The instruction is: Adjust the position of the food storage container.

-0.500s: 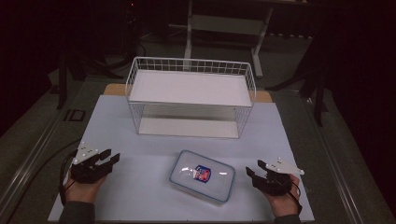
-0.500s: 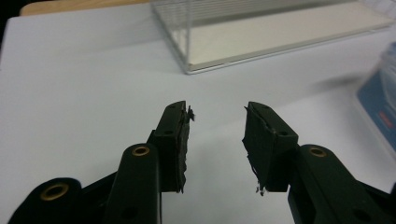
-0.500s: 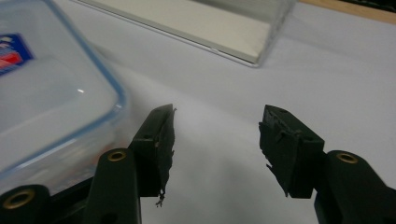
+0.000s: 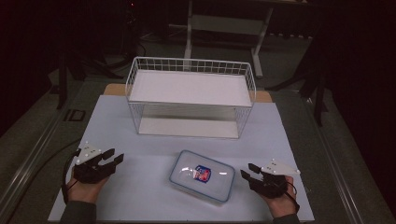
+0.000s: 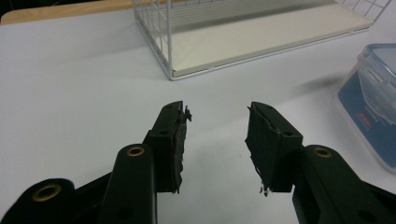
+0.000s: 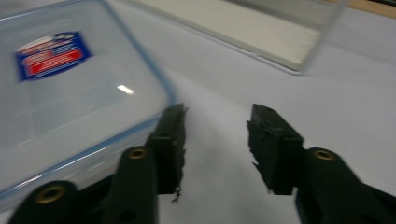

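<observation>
High view: clear plastic blue-rimmed lidded container (image 4: 201, 176) lies on the white surface (image 4: 140, 154) between left tool (image 4: 114, 157) and right tool (image 4: 247, 171), both gaping, empty; lifting into the white wire basket (image 4: 189, 95) seemingly remains undone.

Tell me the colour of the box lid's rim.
Blue, on the box; clearest in the right gripper view.

Open surface (image 4: 140, 186): bare stretch between our left claw (image 4: 116, 157) and the lidded container (image 4: 201, 176); we find passage there. 
Obstacle, centre front: the container, flat and low, just beside our right claw (image 4: 248, 171), whose one jaw stands against its rim in the right gripper view. 
Obstacle, rear: wire basket (image 4: 190, 98), tall, spanning the middle. 
Bare strip between container and basket; margins either side of the basket free.
</observation>
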